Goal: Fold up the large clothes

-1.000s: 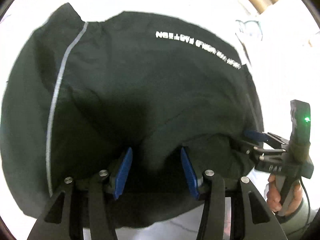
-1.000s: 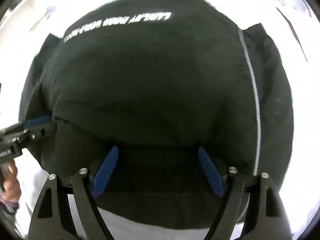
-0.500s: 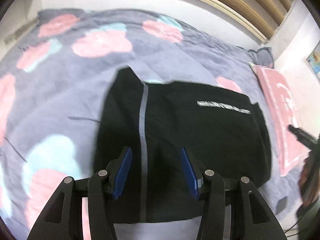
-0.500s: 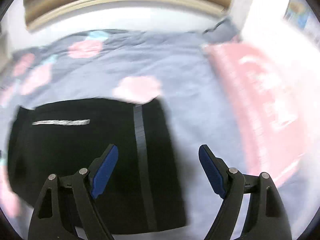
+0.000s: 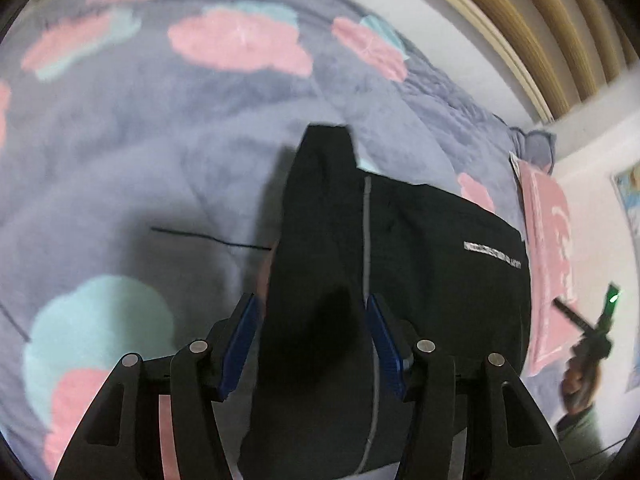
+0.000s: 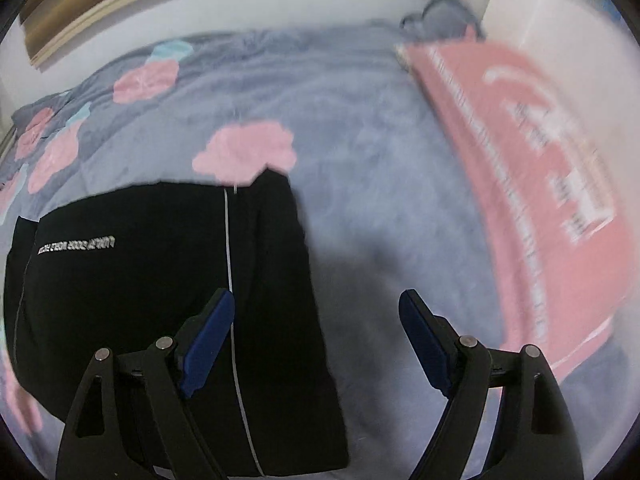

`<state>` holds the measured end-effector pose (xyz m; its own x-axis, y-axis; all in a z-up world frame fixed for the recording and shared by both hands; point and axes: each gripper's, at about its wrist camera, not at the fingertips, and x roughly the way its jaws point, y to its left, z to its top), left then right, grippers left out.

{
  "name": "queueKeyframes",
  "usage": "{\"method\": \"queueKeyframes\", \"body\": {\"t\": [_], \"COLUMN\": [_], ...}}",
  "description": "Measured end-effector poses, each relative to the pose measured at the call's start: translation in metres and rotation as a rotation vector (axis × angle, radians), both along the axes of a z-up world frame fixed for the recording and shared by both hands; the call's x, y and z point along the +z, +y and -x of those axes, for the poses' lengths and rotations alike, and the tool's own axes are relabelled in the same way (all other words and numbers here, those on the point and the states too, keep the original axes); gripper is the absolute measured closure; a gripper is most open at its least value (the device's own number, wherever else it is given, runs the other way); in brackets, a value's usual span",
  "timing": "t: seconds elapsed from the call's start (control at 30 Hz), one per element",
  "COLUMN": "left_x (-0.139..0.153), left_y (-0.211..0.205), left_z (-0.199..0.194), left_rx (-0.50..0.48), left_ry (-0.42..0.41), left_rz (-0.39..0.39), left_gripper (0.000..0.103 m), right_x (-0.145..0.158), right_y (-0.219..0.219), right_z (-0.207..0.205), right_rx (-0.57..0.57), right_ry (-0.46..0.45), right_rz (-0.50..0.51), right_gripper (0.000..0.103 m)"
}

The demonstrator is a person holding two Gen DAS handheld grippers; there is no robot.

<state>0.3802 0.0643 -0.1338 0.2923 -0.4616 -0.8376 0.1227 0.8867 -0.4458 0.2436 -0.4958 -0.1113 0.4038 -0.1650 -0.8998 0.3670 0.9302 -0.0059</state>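
A black garment [image 5: 440,280] with a thin grey stripe and a line of white lettering lies folded on the bed. My left gripper [image 5: 314,340] hovers above its left part. Its jaws are opening: the cloth shows between the blue pads, which stand clear of it. My right gripper [image 6: 316,340] stands wide open over the right edge of the garment [image 6: 140,300], with only cloth and blanket below it. In the left wrist view the right gripper [image 5: 600,328] shows blurred at the far right, held by a hand.
The bed is covered by a lavender blanket [image 5: 160,160] with pink and teal clouds. A pink pillow [image 6: 540,200] lies along the right side. Wooden slats [image 5: 540,20] and a white wall stand behind the bed. A thin dark thread lies left of the garment.
Both grippers have drawn back from the garment, which filled both views a second ago. The left has swung to its left edge, the right to its right edge, and the bed has come into view.
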Motion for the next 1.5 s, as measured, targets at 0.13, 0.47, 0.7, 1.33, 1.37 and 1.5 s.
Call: {"method": "queueKeyframes", "body": {"t": [0.13,0.47,0.7,1.33,1.37,1.5], "left_x": [-0.032,-0.093,-0.112,-0.112,-0.108,-0.072], "left_y": [0.007,0.003,-0.006,-0.044,-0.046,-0.055], "left_z": [-0.011,-0.019,-0.026,-0.013,-0.010,0.007], "left_rx": [0.005,-0.003,-0.004,-0.056,-0.055,-0.064], "left_ry": [0.093,0.264,0.302,0.308,0.289,0.190], "left_rz": [0.068,0.259,0.328,0.435,0.432,0.414], "left_gripper": [0.046,0.032,0.024,0.051,0.060,0.069], "right_x": [-0.032,-0.114,-0.147,-0.154,-0.152,-0.127], "right_y": [-0.010,-0.034,-0.053,-0.023,-0.022,-0.006], "right_z": [-0.010,-0.038,-0.045,-0.042,-0.041,-0.033], "right_rx": [0.051,0.146,0.134,0.293,0.297,0.334], "right_ry": [0.044,0.106,0.098,0.080,0.070,0.049], "right_rz": [-0.091,-0.430,-0.635,-0.804,-0.828,-0.726], "right_gripper": [0.018,0.016,0.003,0.027,0.046,0.058]}}
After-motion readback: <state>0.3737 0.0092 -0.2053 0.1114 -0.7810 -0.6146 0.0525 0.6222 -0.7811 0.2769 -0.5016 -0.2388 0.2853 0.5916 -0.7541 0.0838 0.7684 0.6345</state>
